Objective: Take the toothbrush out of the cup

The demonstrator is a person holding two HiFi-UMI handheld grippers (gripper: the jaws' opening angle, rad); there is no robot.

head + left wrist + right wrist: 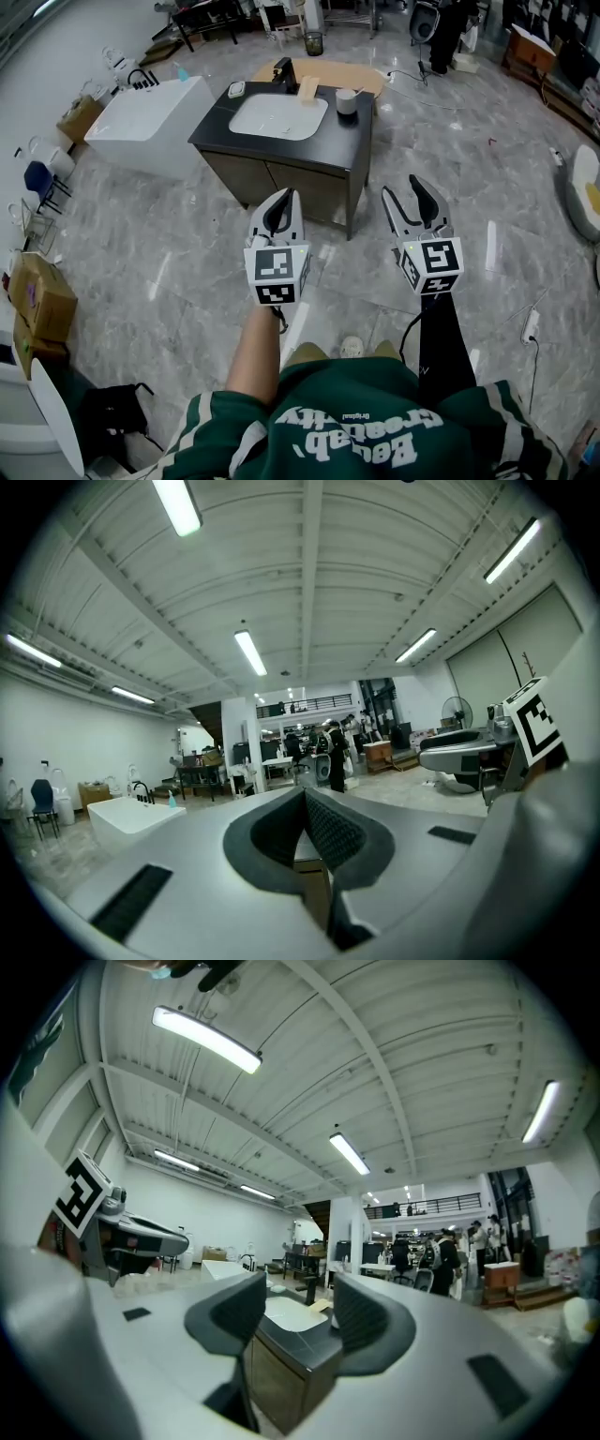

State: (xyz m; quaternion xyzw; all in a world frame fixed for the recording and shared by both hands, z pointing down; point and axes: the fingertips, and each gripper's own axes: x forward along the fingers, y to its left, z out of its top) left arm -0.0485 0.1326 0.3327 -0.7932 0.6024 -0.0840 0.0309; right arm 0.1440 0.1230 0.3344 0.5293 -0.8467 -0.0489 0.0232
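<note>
A pale cup [347, 101] stands on the dark top of a vanity cabinet [291, 173], right of its white basin [277, 117]. The cup is too small here to show a toothbrush. Both grippers hang over the floor well short of the cabinet. My left gripper [285, 197] is shut, its dark pads meeting at the tip with nothing between them [306, 794]. My right gripper [401, 187] is open and empty; in the right gripper view [300, 1288] the cabinet and basin show through the gap.
A black faucet [281, 70], a small dish [236, 89] and a wooden block [307, 89] sit round the basin. A white bathtub [150, 122] stands left of the cabinet. Cardboard boxes [42, 300] are at far left, a power strip with cable [530, 326] on the marble floor at right.
</note>
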